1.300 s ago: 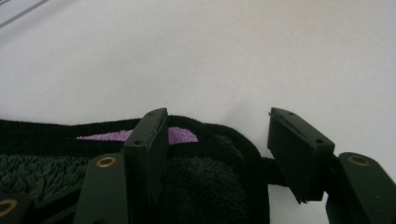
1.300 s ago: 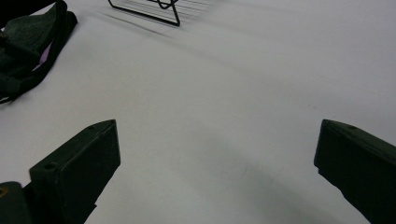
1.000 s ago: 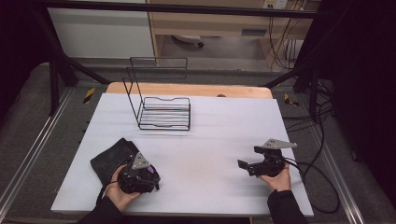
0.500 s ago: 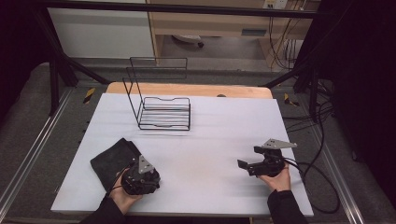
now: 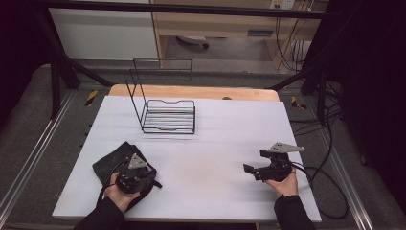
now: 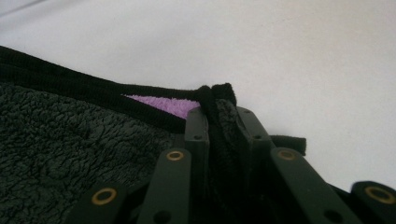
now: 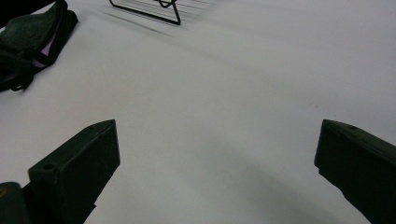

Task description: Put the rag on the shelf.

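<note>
White counter (image 5: pixel 210 143) with a black cloth (image 5: pixel 111 164) pinched at its corner by the left tongs (image 5: pixel 135 176).

Dark flooring and metal rails are seen around the counter, and a black wire rack (image 5: pixel 165 112) stands upright toward the far edge, well apart from both hands. The cloth lies at the near left of the counter; its fleecy black surface (image 6: pixel 70 140) and a strip of purple lining (image 6: pixel 163 103) are shown in the left gripper view. The left tongs (image 6: pixel 223 121) have just been closing, and a bunched fold of the cloth's hem is pressed between their jaws. The right tongs (image 5: pixel 253 170) are held low over bare counter at the near right, well apart from the cloth, with jaws spread wide (image 7: pixel 217 154) and nothing between them.
</note>
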The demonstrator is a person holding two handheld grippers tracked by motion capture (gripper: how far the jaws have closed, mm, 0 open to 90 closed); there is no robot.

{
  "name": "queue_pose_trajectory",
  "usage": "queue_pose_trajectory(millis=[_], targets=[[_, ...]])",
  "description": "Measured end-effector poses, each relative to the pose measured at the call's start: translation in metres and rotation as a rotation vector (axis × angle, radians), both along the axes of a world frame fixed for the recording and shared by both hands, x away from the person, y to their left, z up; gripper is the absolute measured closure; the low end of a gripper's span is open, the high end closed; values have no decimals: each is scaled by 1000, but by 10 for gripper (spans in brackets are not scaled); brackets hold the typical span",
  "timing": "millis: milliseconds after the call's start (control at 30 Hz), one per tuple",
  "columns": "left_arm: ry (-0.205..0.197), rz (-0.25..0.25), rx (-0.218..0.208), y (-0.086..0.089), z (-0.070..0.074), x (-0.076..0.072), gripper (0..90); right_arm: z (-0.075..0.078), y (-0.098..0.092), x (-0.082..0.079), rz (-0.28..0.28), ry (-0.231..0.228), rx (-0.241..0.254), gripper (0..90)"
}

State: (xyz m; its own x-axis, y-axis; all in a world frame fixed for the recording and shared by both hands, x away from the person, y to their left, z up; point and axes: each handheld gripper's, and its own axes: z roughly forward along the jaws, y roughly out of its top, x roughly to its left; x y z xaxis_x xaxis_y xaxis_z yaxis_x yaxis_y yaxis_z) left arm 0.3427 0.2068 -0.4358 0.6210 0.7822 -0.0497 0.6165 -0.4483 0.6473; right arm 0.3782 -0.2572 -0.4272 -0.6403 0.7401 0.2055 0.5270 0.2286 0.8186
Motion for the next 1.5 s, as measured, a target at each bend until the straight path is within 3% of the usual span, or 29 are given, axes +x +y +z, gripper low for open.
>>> queue_pose_trajectory(millis=[367, 600, 800, 967, 1167, 1233, 1300, 1333, 1433, 1500], targets=[[17, -22, -69, 7, 4, 1, 798, 0, 0, 0, 1, 5, 2, 7], [23, -71, -105, 3, 7, -3, 804, 1, 0, 0, 1, 2, 3, 7], [29, -136, -148, -12, 10, -8, 801, 0, 1, 0, 3, 7, 3, 8], [37, -206, -156, -32, 10, -16, 800, -1, 1, 0, 8, 6, 3, 11], [52, -245, -164, -38, 8, -20, 787, 0, 5, 0, 18, 9, 5, 15], [57, -245, -177, -36, 8, -19, 763, 0, 9, 1, 27, 12, 7, 15], [53, -256, -190, -33, 12, -19, 633, 3, 20, 2, 45, 11, 3, 21], [35, -257, -197, -31, 15, -19, 560, 4, 26, 3, 50, 13, 5, 22], [-23, -222, -206, -18, 27, -19, 490, 7, 38, 7, 65, 17, 17, 28], [-53, -179, -207, -5, 32, -17, 379, 13, 60, 12, 91, 21, 25, 40]])
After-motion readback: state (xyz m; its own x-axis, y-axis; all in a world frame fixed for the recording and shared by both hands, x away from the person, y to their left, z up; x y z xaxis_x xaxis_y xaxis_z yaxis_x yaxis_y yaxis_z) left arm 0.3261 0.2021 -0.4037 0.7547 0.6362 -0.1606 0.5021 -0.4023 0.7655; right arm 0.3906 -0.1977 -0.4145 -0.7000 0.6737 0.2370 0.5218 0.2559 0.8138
